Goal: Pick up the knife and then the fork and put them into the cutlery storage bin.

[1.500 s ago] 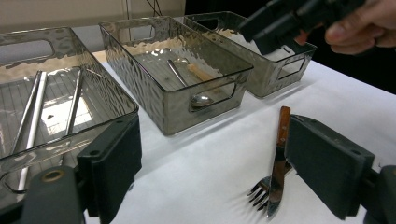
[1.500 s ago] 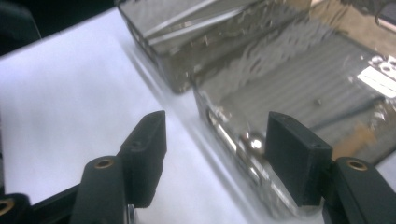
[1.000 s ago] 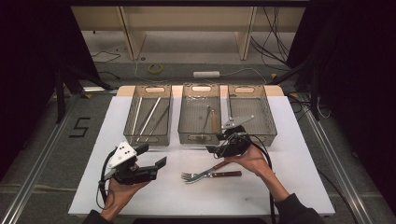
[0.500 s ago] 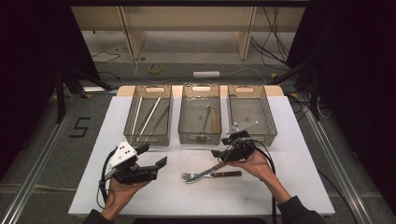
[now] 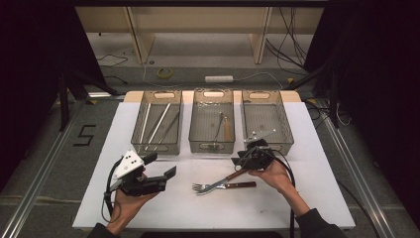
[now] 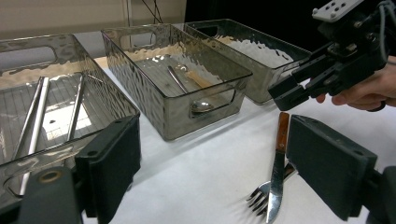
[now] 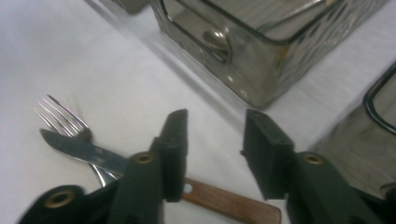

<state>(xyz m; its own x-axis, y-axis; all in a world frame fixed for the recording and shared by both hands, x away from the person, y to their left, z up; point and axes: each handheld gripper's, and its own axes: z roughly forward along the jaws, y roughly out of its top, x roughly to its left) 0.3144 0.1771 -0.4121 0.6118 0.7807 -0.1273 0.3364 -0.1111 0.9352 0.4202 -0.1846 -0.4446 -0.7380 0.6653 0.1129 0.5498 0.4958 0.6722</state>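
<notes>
White table [image 5: 163, 208] carries three clear bins [image 5: 212, 145]; my left gripper [image 5: 161, 171] hovers wide open, holding nothing. My right gripper [image 7: 212, 140], jaws just closing yet gapped, empty, sits over the wooden-handled knife [image 7: 84, 154] crossing the fork [image 7: 63, 116] near the middle bin.

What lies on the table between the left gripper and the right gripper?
A knife with a wooden handle and a fork, crossed, lie between the left gripper and the right gripper; the high view shows it.
</notes>
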